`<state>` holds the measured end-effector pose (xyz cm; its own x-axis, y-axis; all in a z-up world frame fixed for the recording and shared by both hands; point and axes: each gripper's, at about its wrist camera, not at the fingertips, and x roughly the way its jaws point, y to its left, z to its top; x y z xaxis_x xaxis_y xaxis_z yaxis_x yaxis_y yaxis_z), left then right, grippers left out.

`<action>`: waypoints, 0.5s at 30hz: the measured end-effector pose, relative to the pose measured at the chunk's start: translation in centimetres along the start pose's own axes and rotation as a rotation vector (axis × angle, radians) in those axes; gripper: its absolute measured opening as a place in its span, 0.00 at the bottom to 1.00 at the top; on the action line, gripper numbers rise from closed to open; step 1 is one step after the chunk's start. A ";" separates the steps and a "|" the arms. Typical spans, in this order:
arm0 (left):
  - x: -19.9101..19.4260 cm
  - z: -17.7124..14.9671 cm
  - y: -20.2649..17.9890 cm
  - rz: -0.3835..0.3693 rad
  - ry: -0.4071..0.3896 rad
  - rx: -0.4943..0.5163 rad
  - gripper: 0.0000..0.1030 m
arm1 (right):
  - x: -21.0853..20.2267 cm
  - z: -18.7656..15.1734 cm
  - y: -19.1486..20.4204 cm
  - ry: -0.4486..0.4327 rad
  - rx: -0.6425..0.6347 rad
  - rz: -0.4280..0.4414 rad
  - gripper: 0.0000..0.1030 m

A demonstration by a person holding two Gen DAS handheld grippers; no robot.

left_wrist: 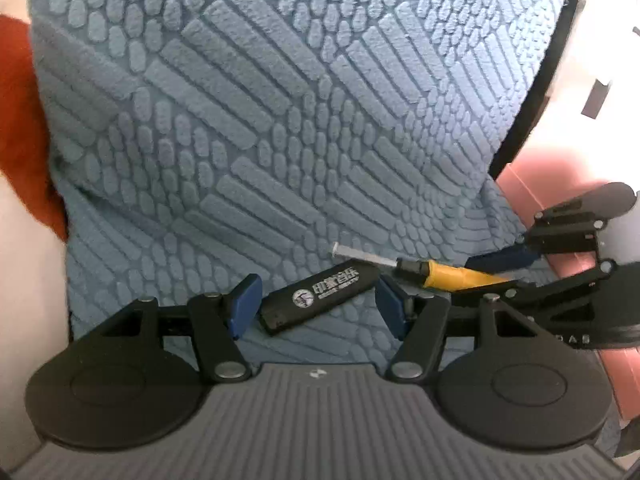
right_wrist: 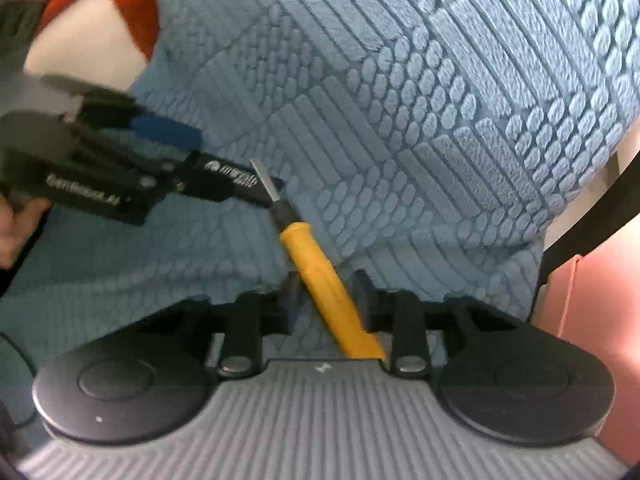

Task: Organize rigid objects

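A black rectangular bar with white print (left_wrist: 320,294) lies on the blue textured mat (left_wrist: 280,120) between the pads of my left gripper (left_wrist: 316,304), which is open around it, pads close to its ends. A yellow-handled screwdriver (right_wrist: 324,276) with a grey flat blade sits between the pads of my right gripper (right_wrist: 326,300), which is shut on its handle. The blade tip lies over the black bar (right_wrist: 228,182). In the left wrist view the screwdriver (left_wrist: 444,274) and right gripper (left_wrist: 512,268) are at the right. The left gripper (right_wrist: 172,152) shows at the left of the right wrist view.
The blue mat (right_wrist: 440,120) covers most of both views. A red and white object (left_wrist: 20,120) lies at its left edge. A pink surface (right_wrist: 592,312) and a black curved strap (left_wrist: 536,92) are at the right.
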<state>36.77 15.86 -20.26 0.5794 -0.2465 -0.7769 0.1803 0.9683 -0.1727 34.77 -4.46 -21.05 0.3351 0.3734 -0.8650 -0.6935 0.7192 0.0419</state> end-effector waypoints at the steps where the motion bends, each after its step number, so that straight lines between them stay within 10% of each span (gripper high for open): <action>1: 0.0 0.0 0.0 0.005 0.004 0.005 0.66 | 0.0 -0.2 0.5 -0.003 -0.003 -0.010 0.24; 15: 1.8 -0.4 -2.8 0.086 0.065 0.162 0.66 | -2.6 -2.0 0.7 -0.001 0.162 -0.005 0.20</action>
<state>37.04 12.74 -21.41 0.5468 -0.1547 -0.8228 0.2610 0.9653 -0.0081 32.20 -6.09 -19.79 0.3389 0.3699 -0.8651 -0.5800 0.8061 0.1174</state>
